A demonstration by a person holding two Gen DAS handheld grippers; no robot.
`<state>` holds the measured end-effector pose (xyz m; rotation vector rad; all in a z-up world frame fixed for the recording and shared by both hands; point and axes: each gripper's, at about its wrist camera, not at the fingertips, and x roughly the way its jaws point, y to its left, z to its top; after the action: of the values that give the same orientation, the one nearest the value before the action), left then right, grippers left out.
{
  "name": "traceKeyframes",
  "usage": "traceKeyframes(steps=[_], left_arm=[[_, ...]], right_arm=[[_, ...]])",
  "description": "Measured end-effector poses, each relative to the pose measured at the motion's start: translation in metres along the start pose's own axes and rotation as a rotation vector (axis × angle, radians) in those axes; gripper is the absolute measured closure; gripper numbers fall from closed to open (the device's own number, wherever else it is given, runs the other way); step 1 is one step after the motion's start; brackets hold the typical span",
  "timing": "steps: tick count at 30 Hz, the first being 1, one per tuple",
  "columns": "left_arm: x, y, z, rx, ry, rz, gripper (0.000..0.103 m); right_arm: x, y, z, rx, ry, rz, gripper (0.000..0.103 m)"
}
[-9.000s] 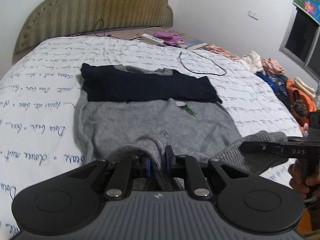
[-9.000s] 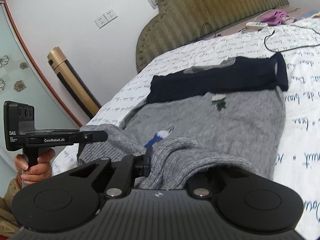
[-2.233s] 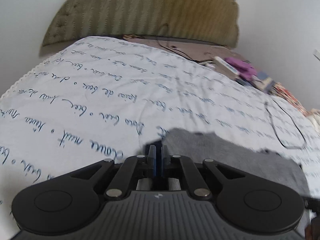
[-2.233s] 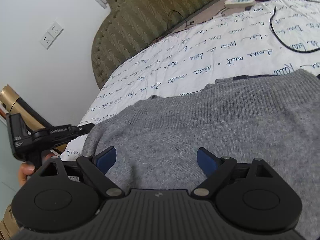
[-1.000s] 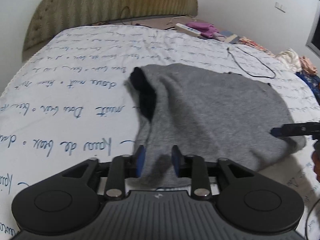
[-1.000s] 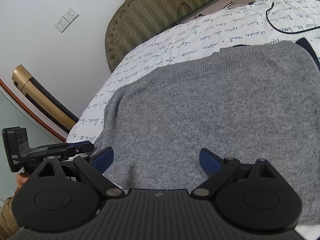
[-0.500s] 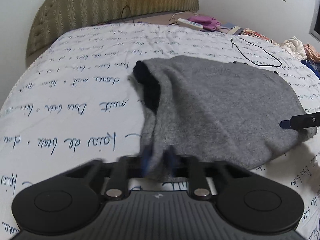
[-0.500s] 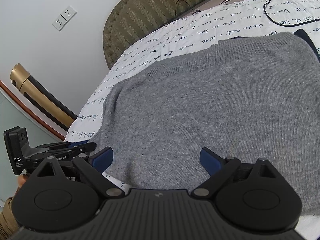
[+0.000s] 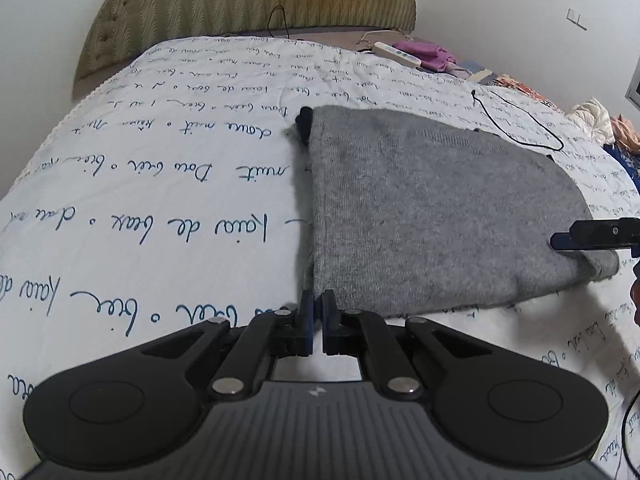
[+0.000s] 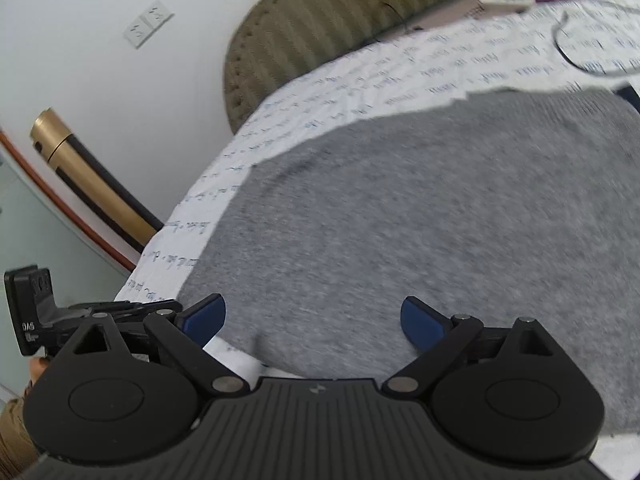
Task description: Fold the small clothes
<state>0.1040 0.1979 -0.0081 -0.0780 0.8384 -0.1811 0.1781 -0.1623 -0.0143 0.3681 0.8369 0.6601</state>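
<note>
My left gripper (image 9: 315, 312), low in frame, has clenched on the grey sweater's (image 9: 432, 216) near corner, probably for another fold; it lies folded mid-frame on the bed (image 9: 140, 208). My right gripper (image 10: 314, 316) hovers released.

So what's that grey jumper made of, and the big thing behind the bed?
The grey jumper looks like soft knitted wool or something similar: fuzzy, matte, with fine ribbing. The headboard seems padded fabric, olive, with a zigzag weave and button tufts.
</note>
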Motion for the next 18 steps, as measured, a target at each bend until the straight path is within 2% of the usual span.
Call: traceKeyframes(steps=[3, 7, 10, 13, 18], left_arm=[[0.000, -0.005, 0.003, 0.011, 0.005, 0.022, 0.099], [0.003, -0.009, 0.003, 0.010, 0.027, 0.057, 0.099], [0.002, -0.010, 0.002, 0.014, 0.027, 0.070, 0.099], [0.002, -0.011, 0.004, 0.015, 0.033, 0.081, 0.099], [0.000, -0.009, 0.004, 0.007, 0.039, 0.095, 0.098]], right_arm=[[0.007, 0.013, 0.000, -0.065, 0.005, -0.018, 0.006], [0.023, 0.022, -0.010, -0.171, 0.082, -0.121, 0.007], [0.021, 0.034, -0.016, -0.236, 0.069, -0.143, 0.007], [0.020, 0.039, -0.014, -0.245, 0.048, -0.135, 0.006], [0.029, 0.033, -0.019, -0.245, 0.086, -0.166, 0.006]])
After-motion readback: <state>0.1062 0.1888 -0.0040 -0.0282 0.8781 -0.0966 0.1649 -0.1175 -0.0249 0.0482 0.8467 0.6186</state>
